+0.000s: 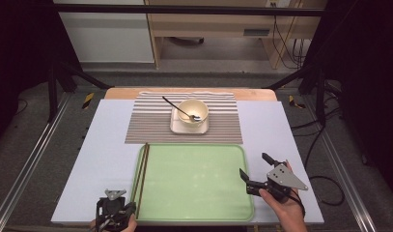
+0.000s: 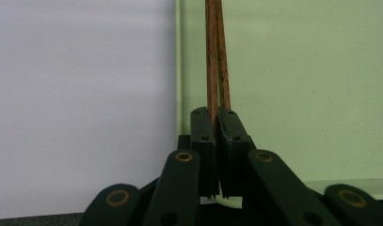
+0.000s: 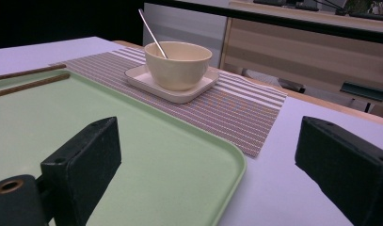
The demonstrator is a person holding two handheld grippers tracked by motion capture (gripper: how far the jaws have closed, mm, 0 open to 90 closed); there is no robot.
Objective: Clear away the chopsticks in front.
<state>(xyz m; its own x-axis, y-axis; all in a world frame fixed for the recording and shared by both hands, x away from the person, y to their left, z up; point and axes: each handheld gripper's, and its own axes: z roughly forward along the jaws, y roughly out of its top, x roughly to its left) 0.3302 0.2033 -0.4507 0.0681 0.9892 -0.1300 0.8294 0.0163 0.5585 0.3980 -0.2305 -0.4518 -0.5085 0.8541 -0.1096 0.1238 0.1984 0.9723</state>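
Surface: pale lilac table top (image 1: 97, 159) over a wooden table, dark floor and metal rails beyond its edges.
Tray: green tray (image 1: 194, 181) at the near middle, its raised rim running close to the table's 6 o'clock edge; its middle lies bare.
Chopsticks: brown chopsticks (image 1: 141, 171) lie along the tray's 9 o'clock rim, pointing toward 12.
Left gripper: left gripper (image 1: 118, 209) at the tray's 7 o'clock corner, jaws pinched on the chopsticks' near ends (image 2: 216, 70).
Right gripper: right gripper (image 1: 254, 166) at the tray's 4 o'clock corner, jaws spread wide, holding nothing, one jaw over the rim, the other over bare table.
Far side: striped placemat (image 1: 150, 123) at 12 o'clock, touching the tray's far rim, bearing a square plate (image 1: 177, 126), a cream bowl (image 1: 193, 113) and a spoon (image 1: 177, 108).
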